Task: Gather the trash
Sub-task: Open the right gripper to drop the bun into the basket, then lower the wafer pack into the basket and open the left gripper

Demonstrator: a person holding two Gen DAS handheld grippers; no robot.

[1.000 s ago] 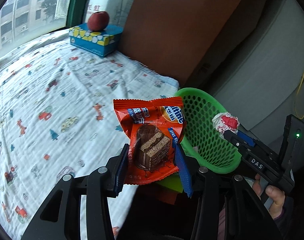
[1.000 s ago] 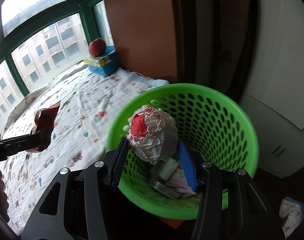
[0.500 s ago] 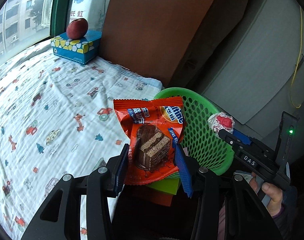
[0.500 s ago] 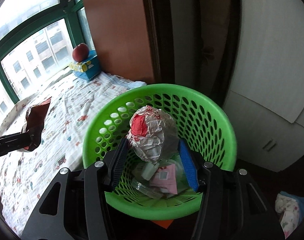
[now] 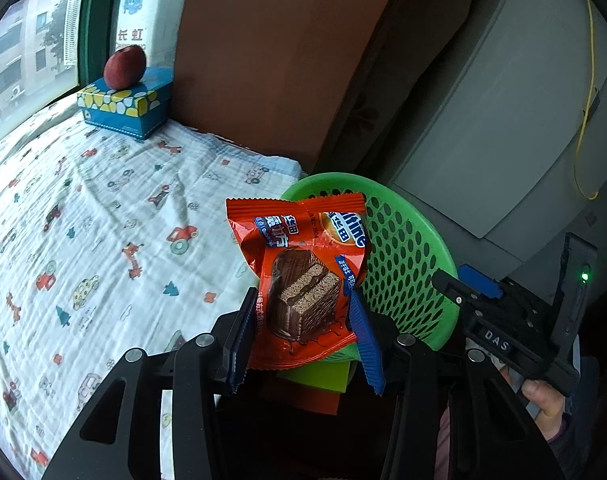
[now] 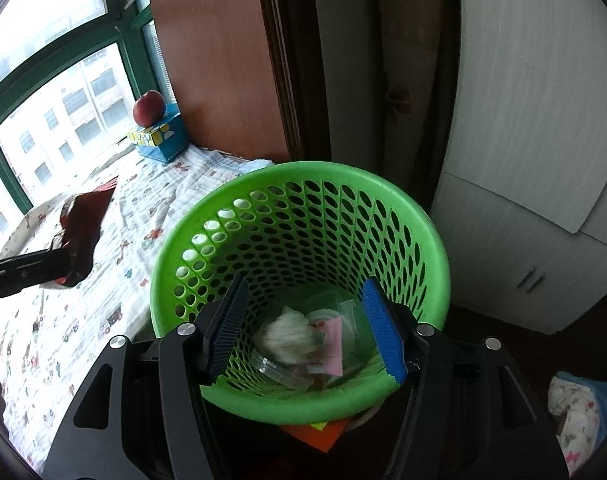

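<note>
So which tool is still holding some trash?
The left tool: it pinches the orange snack wrapper. The right tool is open and empty above the green basket.

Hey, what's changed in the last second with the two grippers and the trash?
The right gripper opened and let go of the crumpled paper ball, which dropped into the green basket. The left gripper moved closer to the basket. It still grips the orange snack wrapper.
</note>
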